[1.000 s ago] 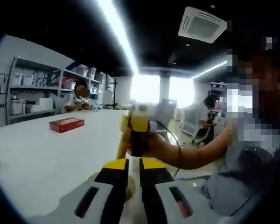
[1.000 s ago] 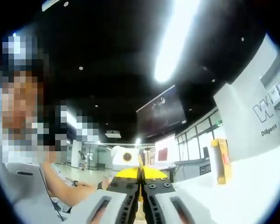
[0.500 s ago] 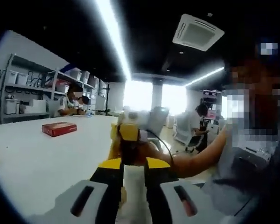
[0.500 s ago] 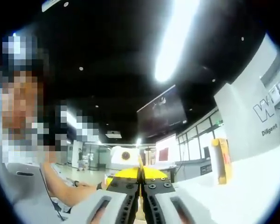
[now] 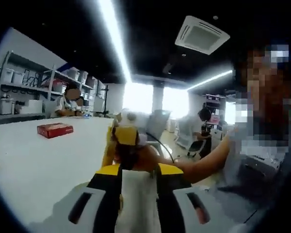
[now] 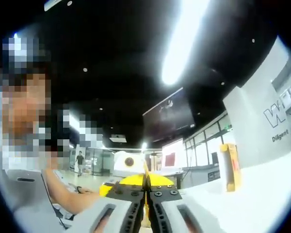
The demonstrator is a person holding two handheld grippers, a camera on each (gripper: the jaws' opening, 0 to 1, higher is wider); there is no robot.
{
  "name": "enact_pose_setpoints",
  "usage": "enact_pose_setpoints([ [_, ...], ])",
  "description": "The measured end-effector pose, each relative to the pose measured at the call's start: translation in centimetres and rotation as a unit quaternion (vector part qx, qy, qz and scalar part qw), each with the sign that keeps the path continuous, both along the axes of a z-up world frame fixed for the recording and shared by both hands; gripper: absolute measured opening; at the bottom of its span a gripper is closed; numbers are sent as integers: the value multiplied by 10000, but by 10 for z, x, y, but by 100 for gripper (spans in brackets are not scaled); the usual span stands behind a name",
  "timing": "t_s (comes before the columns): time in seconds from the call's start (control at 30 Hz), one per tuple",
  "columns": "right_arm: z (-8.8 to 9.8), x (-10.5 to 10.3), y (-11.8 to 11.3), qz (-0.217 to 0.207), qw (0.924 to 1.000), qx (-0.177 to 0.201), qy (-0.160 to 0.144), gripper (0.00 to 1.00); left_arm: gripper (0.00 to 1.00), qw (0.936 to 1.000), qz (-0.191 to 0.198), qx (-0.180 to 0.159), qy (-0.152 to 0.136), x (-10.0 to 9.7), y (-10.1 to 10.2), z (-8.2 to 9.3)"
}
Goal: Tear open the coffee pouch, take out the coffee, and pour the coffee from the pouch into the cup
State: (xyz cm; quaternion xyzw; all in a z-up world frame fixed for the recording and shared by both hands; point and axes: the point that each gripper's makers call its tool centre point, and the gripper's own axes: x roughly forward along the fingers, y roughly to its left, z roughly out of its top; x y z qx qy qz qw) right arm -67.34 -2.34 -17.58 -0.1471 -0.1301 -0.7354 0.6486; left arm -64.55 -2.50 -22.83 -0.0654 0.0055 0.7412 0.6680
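I see a broad white tabletop [image 5: 34,165] in my left gripper view, its surface plain and evenly lit. A flat red box [image 5: 55,129] lies on it toward the far edge, well apart from anything else I can make out. In my right gripper view the same white tabletop [image 6: 262,194] runs off to the right, and a tall yellow box [image 6: 229,166] with a red strip down its face stands upright on it near the far edge, in front of the white wall.
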Motion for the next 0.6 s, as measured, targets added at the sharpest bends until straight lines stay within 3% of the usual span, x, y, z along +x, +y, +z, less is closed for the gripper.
enact_pose_setpoints([
  [0.03,0,-1,1,4,10000,-16,4,1,26,9984,-475,176,267,16,3,5],
  [0.07,1,-2,1,14,10000,-43,-11,1,29,9989,-359,300,7,13,2,8],
  [0.1,1,-2,1,14,10000,-42,-5,1,29,9993,295,-94,-194,-9,-2,-4],
  [0.13,1,-1,1,3,10000,-29,13,1,26,9995,-139,-182,229,5,-1,-7],
  [0.17,1,-1,0,17,10000,-36,6,1,29,9991,-314,259,82,12,3,7],
  [0.2,2,-1,0,24,10000,-34,7,1,32,9989,374,54,-295,-12,0,0],
  [0.23,2,-1,-1,-1,10000,2,40,1,28,9998,90,-159,13,-3,-2,-5],
  [0.27,2,0,-1,5,10000,5,41,1,28,9990,-381,192,133,14,0,5],
  [0.3,3,0,-1,28,10000,-15,31,1,31,9990,208,259,-292,-4,-1,6],
  [0.33,3,1,-1,5,10000,3,54,1,32,9990,292,-260,-211,-7,-3,-9],
  [0.37,3,1,-1,5,10000,10,60,1,33,9992,-393,-6,99,14,1,-1],
  [0.4,3,2,-2,23,10000,-4,45,1,38,9978,-215,533,-334,10,2,15],
  [0.43,3,3,-3,14,10000,2,51,1,39,9982,195,90,-554,-1,-1,0],
  [0.47,2,3,-3,1,10000,26,66,1,36,9998,-176,-112,9,11,0,-5],
  [0.5,3,3,-3,11,10000,9,48,1,36,9992,-275,289,84,12,2,7],
  [0.53,3,3,-3,14,10000,5,40,1,37,9990,228,88,-369,-8,-1,0],
  [0.57,2,3,-4,-12,10000,38,66,1,34,9998,-35,-33,-182,-1,-3,-4],
  [0.6,4,3,-3,7,10000,16,53,1,33,9977,-435,493,-171,13,-2,11],
])
